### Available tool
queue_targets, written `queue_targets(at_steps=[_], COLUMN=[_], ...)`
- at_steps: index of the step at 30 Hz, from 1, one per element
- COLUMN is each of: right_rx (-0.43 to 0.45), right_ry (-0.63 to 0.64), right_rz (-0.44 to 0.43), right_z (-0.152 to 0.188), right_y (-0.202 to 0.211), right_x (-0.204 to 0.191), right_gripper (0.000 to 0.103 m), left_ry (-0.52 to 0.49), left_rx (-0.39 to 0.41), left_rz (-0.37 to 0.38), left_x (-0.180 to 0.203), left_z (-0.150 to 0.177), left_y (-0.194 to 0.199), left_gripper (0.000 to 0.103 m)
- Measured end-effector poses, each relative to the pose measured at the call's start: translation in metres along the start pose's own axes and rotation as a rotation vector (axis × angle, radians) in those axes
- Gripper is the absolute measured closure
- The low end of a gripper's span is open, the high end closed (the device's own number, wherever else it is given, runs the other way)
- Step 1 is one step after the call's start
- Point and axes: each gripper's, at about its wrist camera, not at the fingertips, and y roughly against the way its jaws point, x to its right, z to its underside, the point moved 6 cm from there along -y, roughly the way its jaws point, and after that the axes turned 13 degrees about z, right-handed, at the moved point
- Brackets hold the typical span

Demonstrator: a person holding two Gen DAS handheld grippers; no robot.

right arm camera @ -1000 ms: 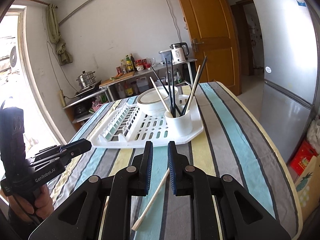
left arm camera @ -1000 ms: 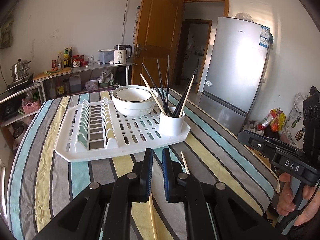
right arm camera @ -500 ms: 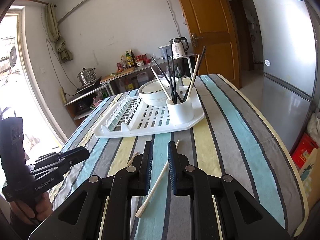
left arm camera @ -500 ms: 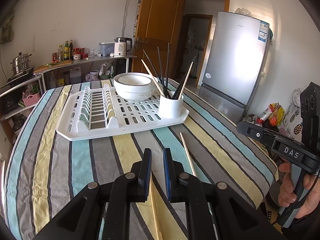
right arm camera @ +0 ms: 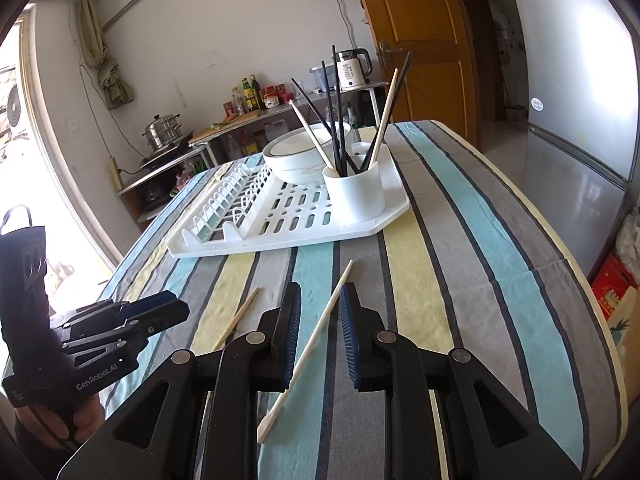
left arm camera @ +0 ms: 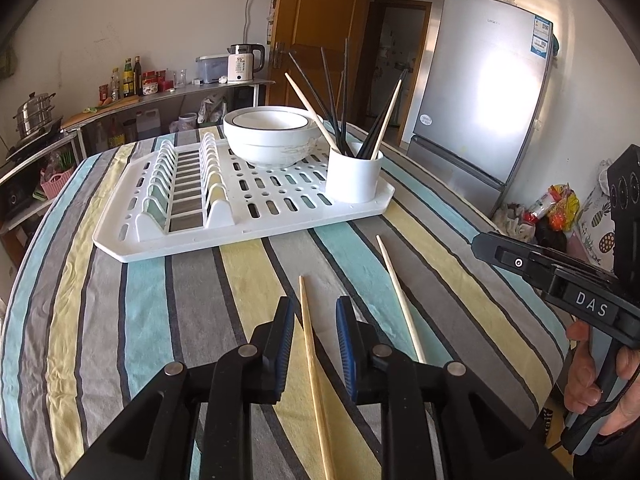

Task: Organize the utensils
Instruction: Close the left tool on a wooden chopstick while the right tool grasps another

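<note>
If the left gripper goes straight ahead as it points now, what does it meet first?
Probably the drying rack. The left gripper, open, has the wooden chopstick between its fingers; beyond the chopstick's tip only striped cloth shows before the rack's front edge. Its height is unclear.

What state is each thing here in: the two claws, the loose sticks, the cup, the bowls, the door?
Left gripper: open, astride the darker chopstick.
Right gripper: open, astride the pale chopstick.
Both chopsticks: lying flat on the tablecloth.
Cup: upright on the rack, holding chopsticks.
Bowls: stacked, upright on the rack.
Door: open.
</note>
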Motion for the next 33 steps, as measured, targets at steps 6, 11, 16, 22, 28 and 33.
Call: queue_targets(at_steps=[6, 11, 16, 22, 28, 33], right_rx=[-0.069, -0.113, -0.153, -0.187, -0.2, -0.208], right_ry=[0.017, 0.034, 0.056, 0.083, 0.108, 0.132], right_rz=[0.015, 0.03, 0.044, 0.053, 0.058, 0.075], right_z=[0.005, 0.005, 0.006, 0.005, 0.003, 0.001], right_y=[-0.03, -0.054, -0.076, -0.094, -0.102, -0.107], right_x=[-0.002, -0.006, -0.01, -0.014, -0.02, -0.025], right_gripper=[0.082, 0.082, 0.082, 0.082, 0.082, 0.082], left_ry=[0.023, 0.035, 0.016, 0.009, 0.056, 0.086], left_rx=[-0.08, -0.122, -0.148, -0.137, -0.118, -0.114], left_rz=[-0.006, -0.013, -0.044, -0.085, -0.128, -0.152], left_x=[-0.011, -0.018, -0.019, -0.026, -0.041, -0.049], left_z=[0.006, 0.008, 0.01, 0.007, 0.005, 0.004], left_y=[-0.034, -0.053, -0.063, -0.064, -0.058, -0.055], left_gripper=[0.082, 0.082, 0.082, 0.082, 0.086, 0.087])
